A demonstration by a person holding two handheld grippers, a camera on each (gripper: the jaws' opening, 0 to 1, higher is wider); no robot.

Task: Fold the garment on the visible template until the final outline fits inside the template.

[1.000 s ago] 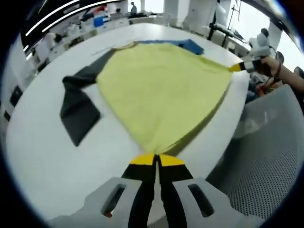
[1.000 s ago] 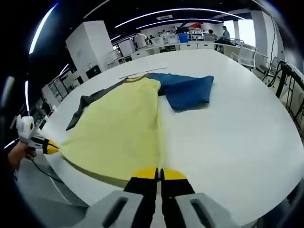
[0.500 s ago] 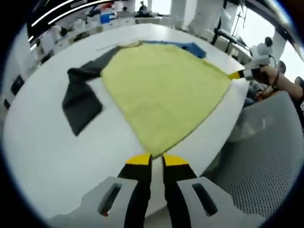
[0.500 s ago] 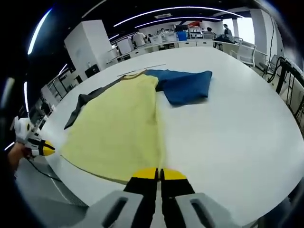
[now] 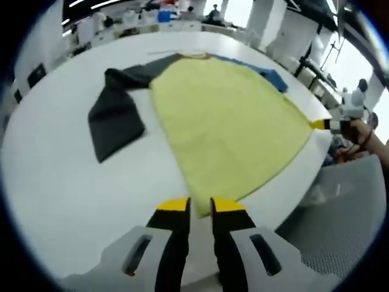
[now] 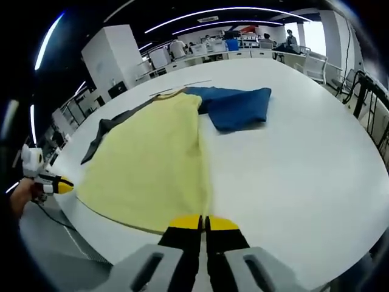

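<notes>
Item: yellow-bodied garment (image 5: 228, 125), laid flat on a white round table (image 5: 55, 182), which served as the reference for all positions below.

- Garment: the body was spread in a fan across the table's middle, its hem lying along the table edge nearest the person. A dark grey sleeve (image 5: 112, 118) lay out on one side of the body, a blue sleeve (image 6: 237, 108) on the other, both flat on the table.
- Template: no outline could be made out on the table.
- Left gripper (image 5: 200, 205): jaws were a little apart with nothing between them, the tips just short of the hem corner at the table edge.
- Right gripper (image 6: 203, 224): jaws were pressed together at the other hem corner. The fabric edge ran up to the tips; whether cloth was pinched could not be told.
- Hand (image 5: 358, 131): visible beyond the table edge in the left gripper view, carrying the other gripper.

Risks, as judged:
- With one corner free and the other possibly held, a lift could drag the hem askew.
- The hem sat so near the table edge that a slack pull might slide it over.
- The sleeves lay wide, so a fold of the body alone would likely leave the outline too broad.
</notes>
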